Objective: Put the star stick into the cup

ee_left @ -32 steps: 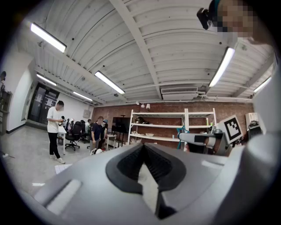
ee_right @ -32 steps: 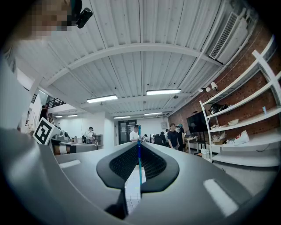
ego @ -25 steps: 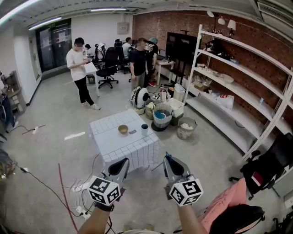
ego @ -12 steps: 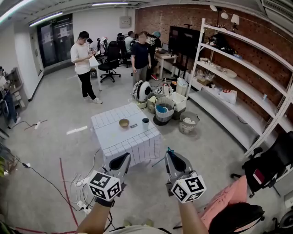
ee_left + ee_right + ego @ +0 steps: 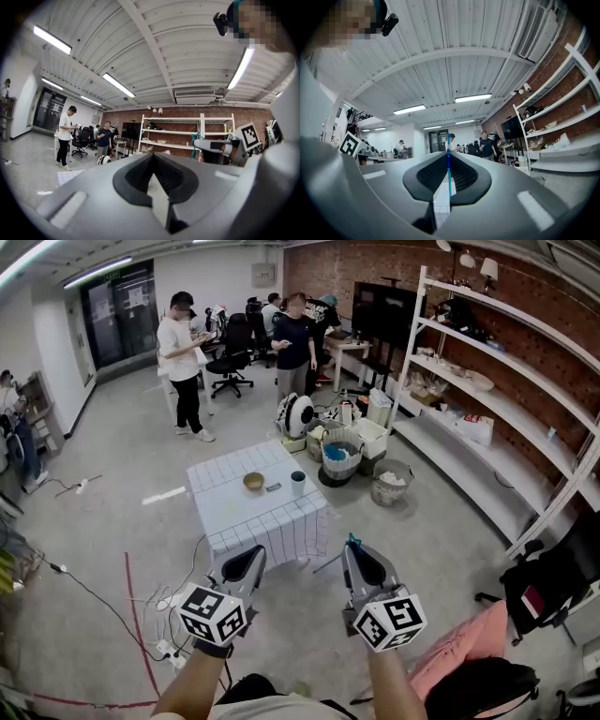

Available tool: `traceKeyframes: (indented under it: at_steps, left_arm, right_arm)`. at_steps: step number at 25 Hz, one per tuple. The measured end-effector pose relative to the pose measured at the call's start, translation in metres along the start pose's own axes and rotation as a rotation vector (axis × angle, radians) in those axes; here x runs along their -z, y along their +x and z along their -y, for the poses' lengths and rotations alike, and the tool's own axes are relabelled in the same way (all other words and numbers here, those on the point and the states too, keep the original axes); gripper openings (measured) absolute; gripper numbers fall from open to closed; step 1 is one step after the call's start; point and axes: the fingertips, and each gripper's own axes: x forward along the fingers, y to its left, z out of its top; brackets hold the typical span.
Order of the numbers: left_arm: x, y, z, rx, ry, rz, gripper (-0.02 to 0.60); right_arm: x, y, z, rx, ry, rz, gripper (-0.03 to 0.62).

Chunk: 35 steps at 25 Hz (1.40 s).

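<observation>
Because the star stick (image 5: 449, 161), clamped in the jaws of the right gripper (image 5: 355, 551), looks thin, light and whippy (left gripper (image 5: 250, 555): jaws together, empty), a firm hold low on the shaft should steady it for the cup (image 5: 297, 484).

my left gripper (image 5: 251, 557) and right gripper (image 5: 354, 551) are smooth grey shells, broad at the back and tapering to black ribbed pads (image 5: 138, 174) set in a black rim. each carries a white cube (image 5: 212, 614) printed with black square markers. my forearms are bare. i wear a pale shirt (image 5: 272, 706) and a small black camera (image 5: 388, 23) on my head.
</observation>
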Motion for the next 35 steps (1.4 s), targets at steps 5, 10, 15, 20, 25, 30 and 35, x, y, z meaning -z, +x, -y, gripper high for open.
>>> traceKeyframes:
  at_steps: [5,10,15,20,25,30,35]
  left_arm:
    - [0.004,0.016,-0.002,-0.005,-0.001,-0.005,0.006]
    - [0.008,0.035,-0.013,-0.002,-0.012,-0.007,0.006]
    - [0.011,0.063,-0.034,0.014,-0.016,-0.007,0.006]
    - [0.016,0.101,-0.072,0.027,-0.019,-0.018,0.006]
    - [0.022,0.144,-0.125,0.041,-0.033,-0.03,0.006]
    - [0.027,0.185,-0.175,0.069,-0.038,-0.043,0.006]
    - [0.03,0.218,-0.212,0.105,-0.036,-0.043,0.006]
  right_arm:
    - [0.003,0.004,0.017,0.008,0.011,-0.002,0.029]
    - [0.007,0.018,0.031,0.021,0.01,-0.013,0.029]
    - [0.014,0.047,0.045,0.038,0.003,-0.024,0.029]
    - [0.027,0.096,0.062,0.053,0.002,-0.044,0.029]
    - [0.046,0.158,0.081,0.075,0.024,-0.07,0.029]
    - [0.062,0.219,0.097,0.103,0.036,-0.083,0.029]
    - [0.072,0.27,0.107,0.128,0.038,-0.081,0.029]
